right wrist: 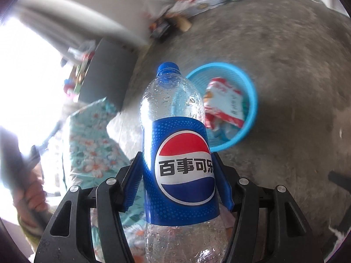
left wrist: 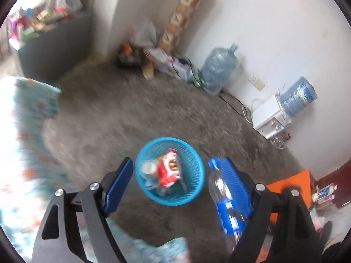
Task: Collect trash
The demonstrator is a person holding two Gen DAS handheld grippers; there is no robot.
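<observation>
- The right gripper (right wrist: 177,182) is clamping an empty clear cola bottle (right wrist: 175,144), its blue fingers (right wrist: 131,186) pressing on either side of the blue label, with the blue cap pointing away toward the floor ahead.
- The left gripper (left wrist: 176,182) is standing wide apart with nothing between its fingers (left wrist: 119,186); the same bottle (left wrist: 226,197) is showing just in front of its far finger, but that gripper is not holding it.
- Beyond both sets of fingers, a blue mesh basket (left wrist: 193,164) is sitting on the grey floor (left wrist: 131,109), already holding a red-and-white wrapper (left wrist: 169,171) and what looks like a crumpled can, blurred.
- In the right wrist view the basket (right wrist: 250,100) is lying just past the bottle's shoulder, to its right.
- The step in hand seems to be carrying the bottle to the basket.
- The next move is probably calling for bringing the bottle over the basket's rim, cap tipped downward, then releasing so it is dropping inside rather than bouncing off the edge.
- A floral bedcover (right wrist: 92,131) is lying nearby on the left.
</observation>
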